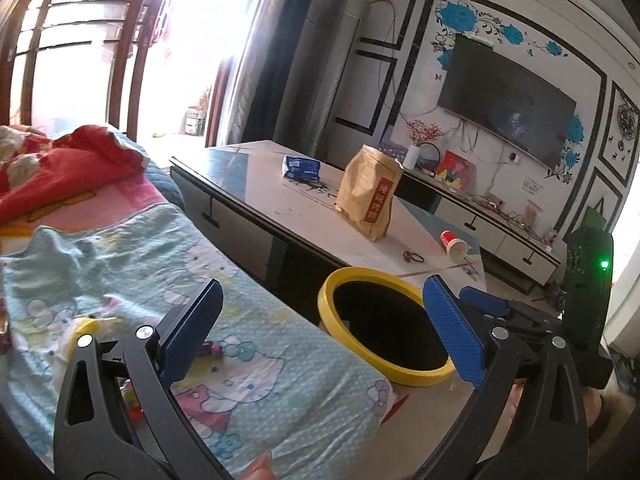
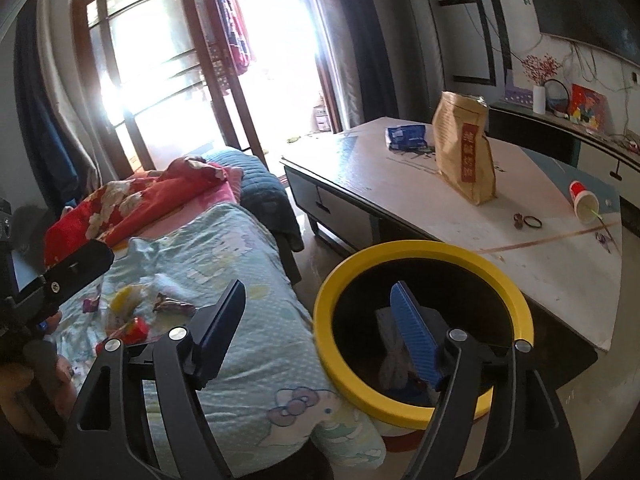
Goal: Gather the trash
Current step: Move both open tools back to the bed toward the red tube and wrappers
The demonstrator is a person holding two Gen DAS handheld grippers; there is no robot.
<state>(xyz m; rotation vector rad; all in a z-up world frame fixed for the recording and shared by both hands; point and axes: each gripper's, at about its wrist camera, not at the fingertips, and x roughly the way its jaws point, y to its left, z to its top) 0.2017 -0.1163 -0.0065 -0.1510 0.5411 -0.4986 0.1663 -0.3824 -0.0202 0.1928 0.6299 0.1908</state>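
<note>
Hovering open and empty, both tools: right tool [image 2: 316, 336] view alone shows paper inside the yellow-rimmed bin [image 2: 520, 308]; left tool [image 1: 320, 328] view shows only blackness.

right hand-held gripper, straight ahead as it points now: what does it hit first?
Probably the yellow-rimmed bin. The right hand-held gripper is open and empty, its right finger over the bin's mouth, its left over the blanket. Depth is uncertain.

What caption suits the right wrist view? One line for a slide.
Open right gripper poised over the yellow-rimmed bin beside wrappers on the blanket.
</note>
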